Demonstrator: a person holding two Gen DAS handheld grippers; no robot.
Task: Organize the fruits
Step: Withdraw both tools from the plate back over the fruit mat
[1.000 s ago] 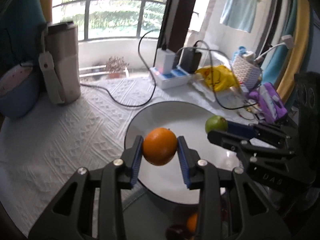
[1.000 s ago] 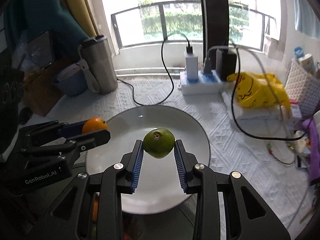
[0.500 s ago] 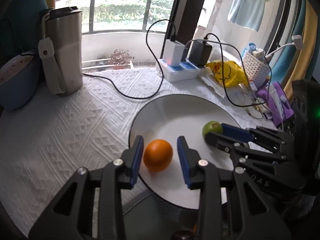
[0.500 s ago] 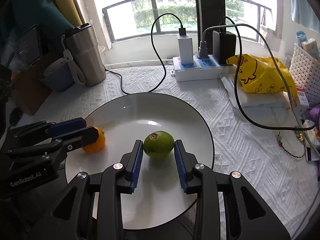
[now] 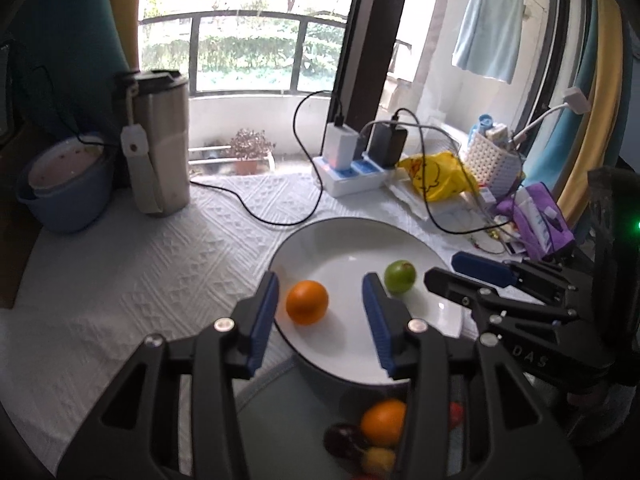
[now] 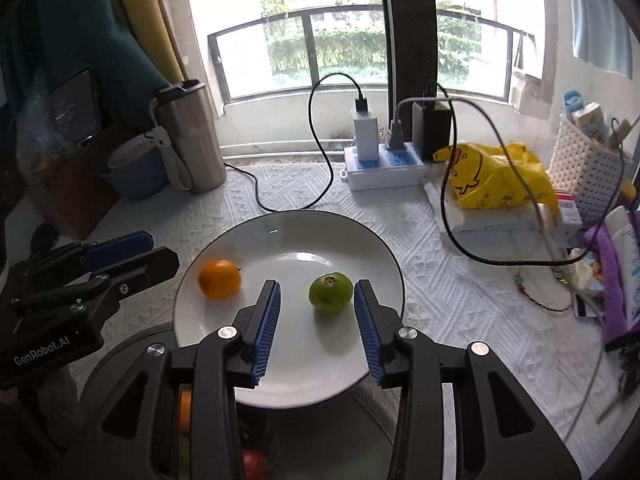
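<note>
Orange (image 6: 219, 279) left of lime (image 6: 330, 293), both on plate (image 6: 288, 240).

Round orange (image 5: 307, 302) resting on the left part of a white plate (image 5: 348, 240), small green fruit (image 6: 330, 293), perhaps a lime, stem end up, lying apart to its right on the same plate

Blurred fruits (image 5: 376, 436) below plate (image 5: 320, 364) rim, partly hidden by fingers (image 5: 420, 420)
</note>
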